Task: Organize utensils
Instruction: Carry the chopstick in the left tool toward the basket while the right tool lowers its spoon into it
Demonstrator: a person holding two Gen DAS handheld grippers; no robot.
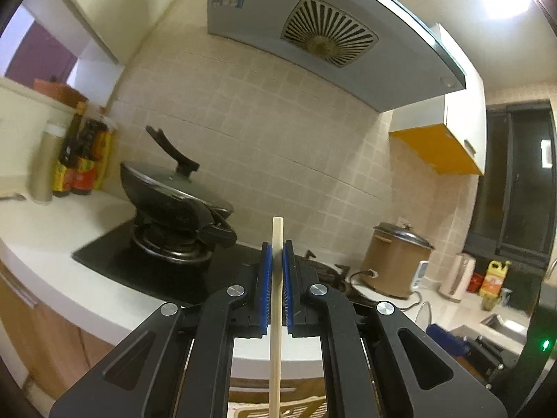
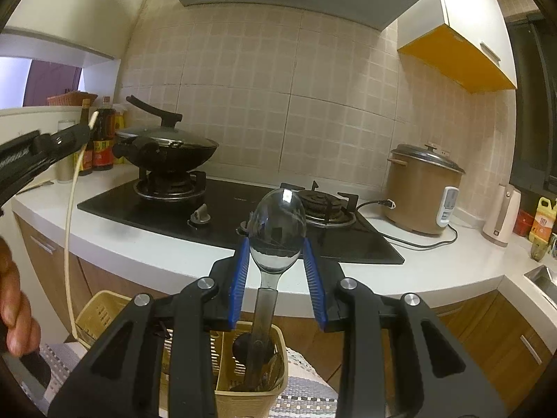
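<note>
My left gripper (image 1: 277, 247) is shut on a pale wooden chopstick (image 1: 276, 313) that stands upright between its blue pads. In the right wrist view the left gripper (image 2: 87, 129) comes in from the left with the chopstick (image 2: 71, 230) hanging down to the left compartment of a beige utensil basket (image 2: 268, 393). My right gripper (image 2: 276, 240) is open around a metal spoon (image 2: 278, 223). The spoon stands bowl-up with its handle down in the basket's right compartment. The blue pads stand apart from the spoon's bowl.
A black gas hob (image 2: 226, 209) lies on the white counter (image 2: 139, 247), with a lidded wok (image 2: 167, 146) on the left burner. Sauce bottles (image 2: 101, 139) stand at the left, a brown rice cooker (image 2: 421, 191) at the right. The basket stands on a checked cloth (image 2: 306, 393).
</note>
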